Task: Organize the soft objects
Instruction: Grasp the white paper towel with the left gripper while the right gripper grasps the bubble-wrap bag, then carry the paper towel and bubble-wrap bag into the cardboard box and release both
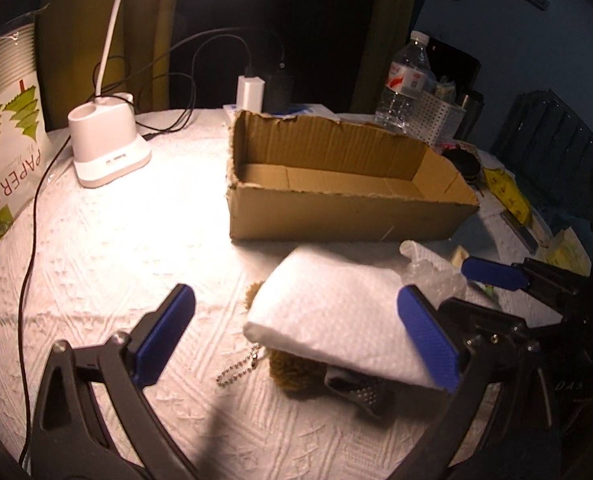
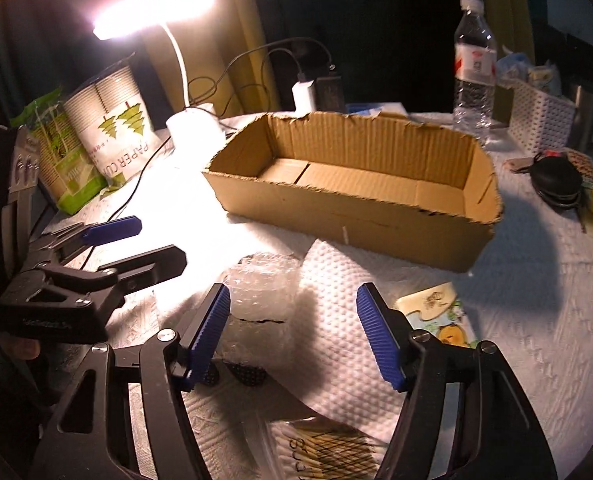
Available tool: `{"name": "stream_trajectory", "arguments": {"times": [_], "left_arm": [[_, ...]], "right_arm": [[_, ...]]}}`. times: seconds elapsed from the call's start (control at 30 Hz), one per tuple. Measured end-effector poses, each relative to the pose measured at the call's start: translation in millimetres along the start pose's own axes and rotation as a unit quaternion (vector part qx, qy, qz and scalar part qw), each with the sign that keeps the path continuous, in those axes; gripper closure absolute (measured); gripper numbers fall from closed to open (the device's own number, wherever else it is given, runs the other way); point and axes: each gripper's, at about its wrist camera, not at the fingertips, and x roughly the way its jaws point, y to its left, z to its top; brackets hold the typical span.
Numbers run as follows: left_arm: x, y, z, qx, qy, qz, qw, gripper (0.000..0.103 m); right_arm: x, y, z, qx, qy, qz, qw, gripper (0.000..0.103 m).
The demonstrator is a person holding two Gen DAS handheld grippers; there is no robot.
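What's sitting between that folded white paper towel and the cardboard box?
Nothing: in the left wrist view only bare white table covering separates the paper towel from the cardboard box.

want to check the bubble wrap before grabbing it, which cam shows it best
The right wrist view: the bubble wrap sits near centre, just ahead of the open right tongs, partly on the folded paper towel. The left wrist view shows only a crumpled edge sticking out behind the towel.

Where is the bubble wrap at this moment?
The bubble wrap lies on the table before the cardboard box, beside the left edge of the white paper towel in the right wrist view.
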Motion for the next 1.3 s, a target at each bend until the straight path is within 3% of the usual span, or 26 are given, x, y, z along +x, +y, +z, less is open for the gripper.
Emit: {"name": "stream_trajectory", "arguments": {"times": [0.07, 0.17, 0.2, 0.37, 0.47, 0.97, 1.3], "left_arm": [[6, 1, -1, -0.001, 0.009, -0.01, 0.9999, 0.006], [15, 3, -3, -0.013, 0.028, -0.033, 0.999, 0.031], [15, 4, -3, -0.017, 0.03, -0.039, 0.9986, 0.034], [7, 0, -2, -0.012, 0.021, -0.048, 0.9986, 0.074], [-1, -4, -3, -0.006, 0.015, -0.059, 0.9981, 0.085], [-66, -32, 29, 0.024, -0.065, -0.063, 0.9956, 0.091], [-82, -57, 62, 0.054, -0.104, -0.064, 0.991, 0.091]], "right_arm": [[3, 2, 0, -0.002, 0.003, 0.008, 1.0, 0.035], [7, 2, 0, 0.001, 0.01, 0.026, 1.0, 0.06], [8, 1, 0, 0.003, 0.011, 0.032, 0.999, 0.064], [0, 7, 2, -0.006, 0.001, 0.035, 0.999, 0.068], [-13, 9, 5, -0.01, -0.01, 0.033, 0.999, 0.068], [-73, -5, 14, -0.009, -0.071, 0.021, 0.997, 0.068], [-94, -30, 28, -0.002, -0.105, 0.013, 0.994, 0.068]]}}
